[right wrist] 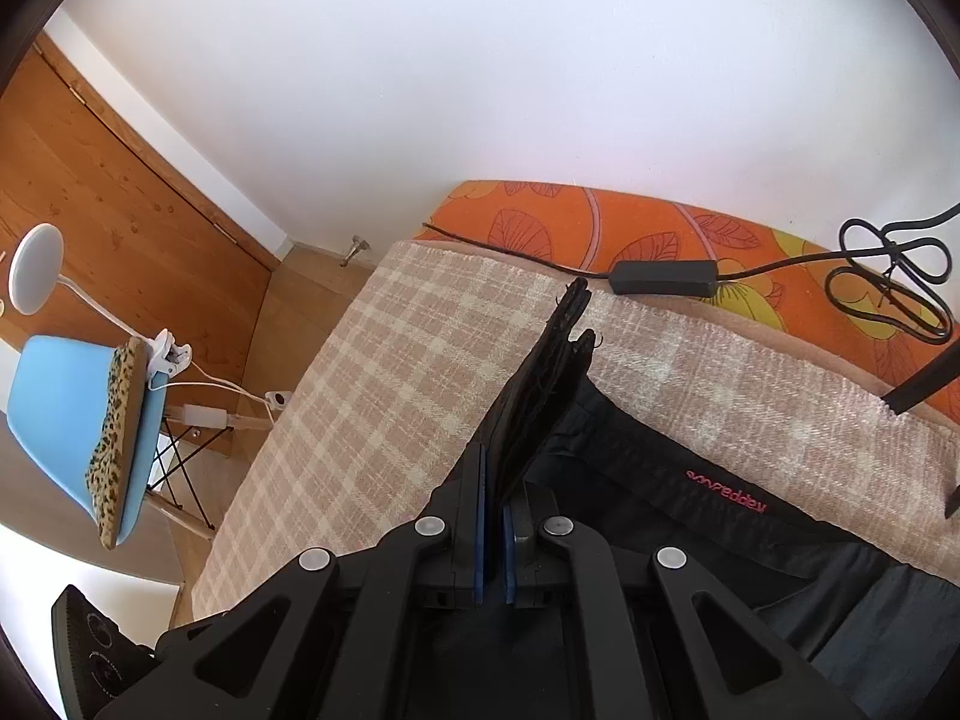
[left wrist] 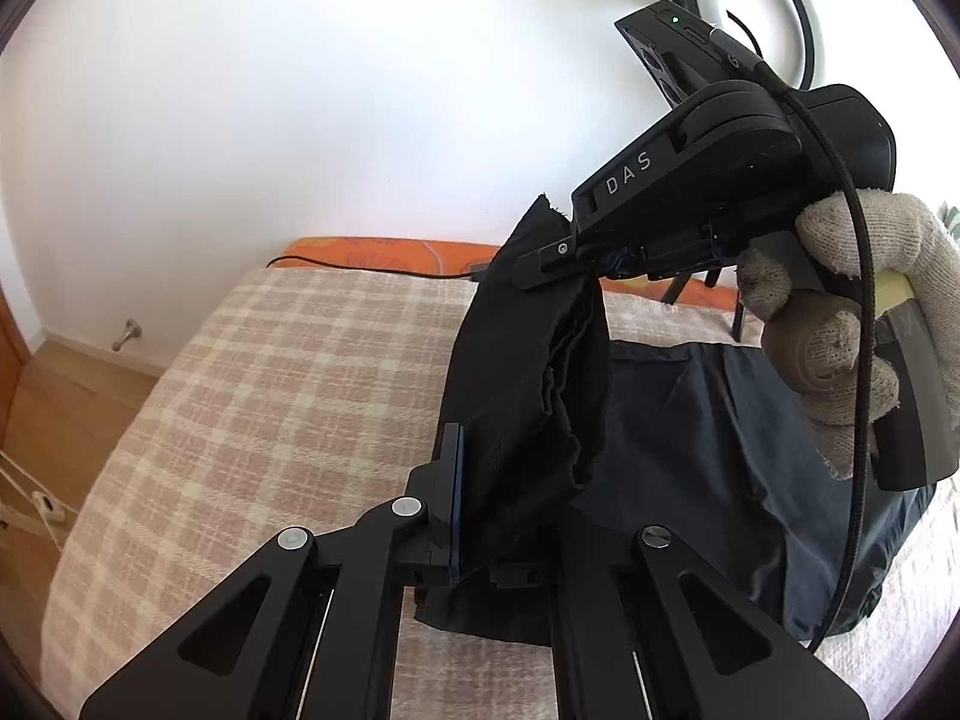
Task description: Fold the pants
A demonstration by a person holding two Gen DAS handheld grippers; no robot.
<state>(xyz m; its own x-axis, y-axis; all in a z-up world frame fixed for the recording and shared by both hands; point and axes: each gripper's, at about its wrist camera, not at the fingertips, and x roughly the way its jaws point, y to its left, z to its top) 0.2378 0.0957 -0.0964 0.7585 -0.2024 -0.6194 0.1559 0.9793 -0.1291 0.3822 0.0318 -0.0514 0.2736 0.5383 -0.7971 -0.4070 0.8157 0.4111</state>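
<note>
Left wrist view: pants [left wrist: 690,420], black, on plaid blanket [left wrist: 270,372], part flat, one end lifted. Left gripper [left wrist: 474,504] clenched on lifted cloth edge. Right gripper [left wrist: 558,267] clamped on same edge, higher, in gloved hand [left wrist: 870,312]. Progress: fold begun, lifted end not yet laid over; smoothing left.

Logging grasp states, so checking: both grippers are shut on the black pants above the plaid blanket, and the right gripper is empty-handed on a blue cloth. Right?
Not quite. The right gripper is not on a blue cloth: the right wrist view shows it shut on the black pants. The left gripper also grips them above the plaid blanket.
</note>
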